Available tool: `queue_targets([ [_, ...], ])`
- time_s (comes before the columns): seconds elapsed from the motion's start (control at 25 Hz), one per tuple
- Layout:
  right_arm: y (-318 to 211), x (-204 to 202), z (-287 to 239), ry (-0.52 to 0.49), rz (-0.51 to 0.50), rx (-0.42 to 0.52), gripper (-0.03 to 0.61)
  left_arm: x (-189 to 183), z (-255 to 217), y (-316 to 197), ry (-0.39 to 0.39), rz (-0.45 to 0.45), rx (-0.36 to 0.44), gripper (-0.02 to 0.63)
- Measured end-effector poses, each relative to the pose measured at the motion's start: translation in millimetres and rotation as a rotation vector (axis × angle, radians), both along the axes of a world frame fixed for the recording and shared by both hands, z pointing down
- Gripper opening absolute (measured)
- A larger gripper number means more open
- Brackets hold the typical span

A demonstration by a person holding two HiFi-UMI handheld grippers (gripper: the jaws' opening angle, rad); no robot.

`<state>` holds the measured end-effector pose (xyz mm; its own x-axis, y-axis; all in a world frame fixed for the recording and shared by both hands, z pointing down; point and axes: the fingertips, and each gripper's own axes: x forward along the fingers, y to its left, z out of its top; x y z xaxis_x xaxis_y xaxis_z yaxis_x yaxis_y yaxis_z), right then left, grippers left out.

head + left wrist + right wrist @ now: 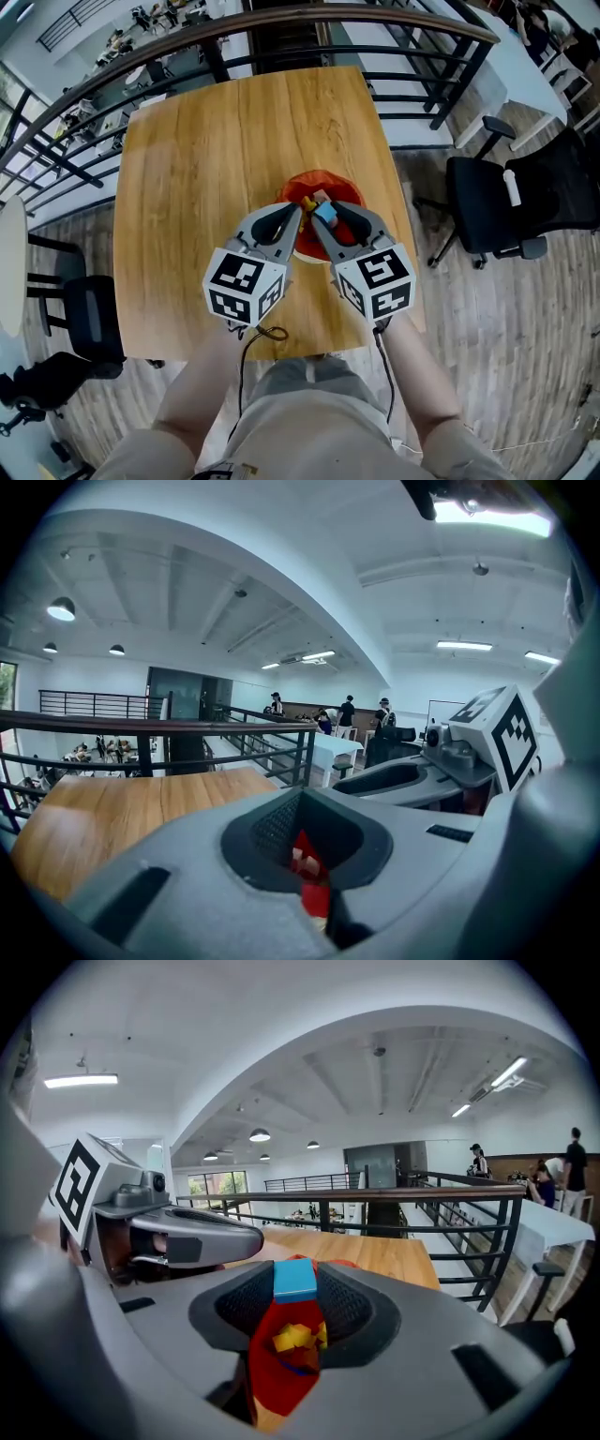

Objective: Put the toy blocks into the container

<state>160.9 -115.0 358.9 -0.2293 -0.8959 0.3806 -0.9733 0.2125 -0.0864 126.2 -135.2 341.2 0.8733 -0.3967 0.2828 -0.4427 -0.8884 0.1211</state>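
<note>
- Wooden table by a balcony railing; the red container sits in its near half, right of the middle.
- My right claw grips a blue block by its sides, over the container; yellow blocks lie inside.
- My left claw hangs beside it, jaws slightly apart, empty.

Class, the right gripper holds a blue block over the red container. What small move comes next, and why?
Probably open the right gripper: its blue block hangs above the red container, which already holds blocks.
</note>
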Motion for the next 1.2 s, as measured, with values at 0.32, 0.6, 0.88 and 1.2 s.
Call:
queue_targets([
  [0.32,-17,2,33,0.095,-0.031,-0.114,0.149,-1,31,-7,-0.043,-0.016,-0.042,0.012],
  [0.6,-29,-5,55,0.102,-0.069,-0.177,0.149,-7,47,-17,-0.061,-0.035,-0.062,0.012],
  [0.88,-33,-8,74,0.087,-0.072,-0.222,0.15,-14,56,-18,-0.069,-0.045,-0.075,0.012],
  [1.2,-35,-10,80,0.077,-0.076,-0.234,0.152,-19,55,-21,-0.073,-0.05,-0.074,0.012],
])
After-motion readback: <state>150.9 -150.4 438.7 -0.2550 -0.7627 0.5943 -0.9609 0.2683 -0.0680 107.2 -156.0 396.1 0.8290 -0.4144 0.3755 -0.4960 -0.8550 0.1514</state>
